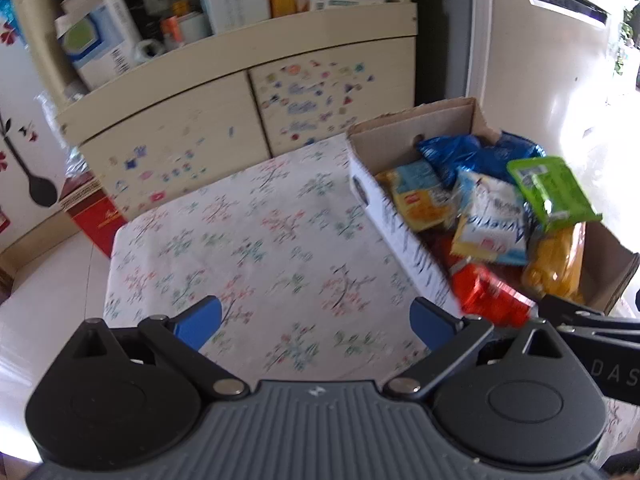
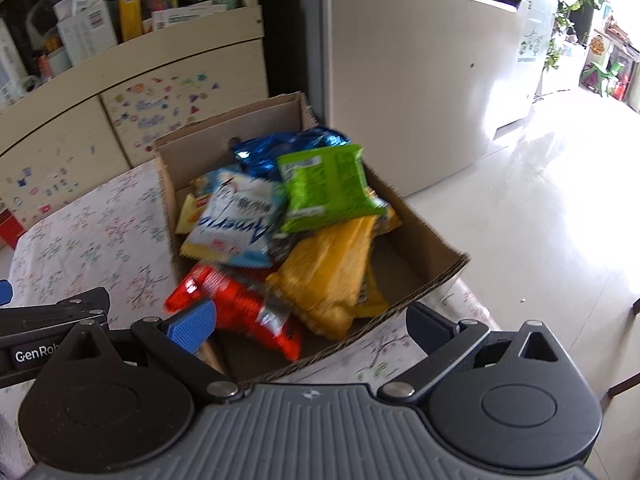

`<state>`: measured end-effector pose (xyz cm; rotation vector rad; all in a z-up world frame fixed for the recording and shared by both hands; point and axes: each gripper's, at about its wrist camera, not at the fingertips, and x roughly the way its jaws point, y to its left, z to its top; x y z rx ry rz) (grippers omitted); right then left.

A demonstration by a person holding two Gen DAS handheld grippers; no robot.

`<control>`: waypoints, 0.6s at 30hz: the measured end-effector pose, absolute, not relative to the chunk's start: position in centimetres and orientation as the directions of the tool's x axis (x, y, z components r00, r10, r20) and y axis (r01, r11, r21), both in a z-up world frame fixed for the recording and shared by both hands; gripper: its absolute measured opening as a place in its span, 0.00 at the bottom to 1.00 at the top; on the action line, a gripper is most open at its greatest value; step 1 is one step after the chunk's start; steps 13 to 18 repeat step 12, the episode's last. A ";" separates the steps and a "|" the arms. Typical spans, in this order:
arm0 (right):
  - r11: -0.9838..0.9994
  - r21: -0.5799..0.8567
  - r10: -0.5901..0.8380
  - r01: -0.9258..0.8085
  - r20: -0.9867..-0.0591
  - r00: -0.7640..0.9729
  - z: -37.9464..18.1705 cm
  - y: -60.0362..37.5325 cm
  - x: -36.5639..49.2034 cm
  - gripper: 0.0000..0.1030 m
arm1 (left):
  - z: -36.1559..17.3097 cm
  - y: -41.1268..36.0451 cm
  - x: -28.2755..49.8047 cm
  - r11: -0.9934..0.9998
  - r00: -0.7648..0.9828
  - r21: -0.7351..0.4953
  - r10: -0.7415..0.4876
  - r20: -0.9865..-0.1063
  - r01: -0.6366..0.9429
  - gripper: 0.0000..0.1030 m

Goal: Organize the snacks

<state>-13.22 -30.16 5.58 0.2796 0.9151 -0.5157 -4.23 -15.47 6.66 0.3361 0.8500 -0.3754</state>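
Observation:
An open cardboard box (image 1: 404, 136) (image 2: 424, 240) stands at the right end of a flower-patterned table (image 1: 248, 240) (image 2: 92, 232). Several snack packets lie piled inside: a green one (image 1: 556, 192) (image 2: 326, 184) on top, a blue one (image 1: 472, 152) (image 2: 280, 148), a white and blue one (image 1: 492, 220) (image 2: 236, 220), a yellow one (image 1: 560, 264) (image 2: 328, 276) and a red one (image 1: 492, 296) (image 2: 240, 304). My left gripper (image 1: 316, 324) is open over the bare cloth, left of the box. My right gripper (image 2: 312, 328) is open above the box's near edge, with nothing between its fingers.
A cream cabinet (image 1: 248, 92) with stickers on its doors and a cluttered shelf stands behind the table. A red carton (image 1: 94, 216) sits on the floor at the left. A tall pale appliance (image 2: 420, 72) rises to the right of the box, with white tiled floor (image 2: 540, 220) beyond.

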 end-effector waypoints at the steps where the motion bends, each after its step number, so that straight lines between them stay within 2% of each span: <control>1: 0.847 0.014 -0.302 0.531 -0.810 0.503 5.5 -29.8 -13.3 1.00 | 6.6 -15.0 -4.3 0.885 0.601 0.137 -0.182 -0.778 0.445 0.97; 12: 0.902 -0.011 -0.261 0.431 -0.810 0.525 3.6 -23.6 -14.0 1.00 | 4.4 -8.5 -5.9 0.922 0.577 0.143 -0.100 -0.811 0.360 0.97; 18: 0.902 -0.011 -0.261 0.431 -0.810 0.525 3.6 -23.6 -14.0 1.00 | 4.4 -8.5 -5.9 0.922 0.577 0.143 -0.100 -0.811 0.360 0.97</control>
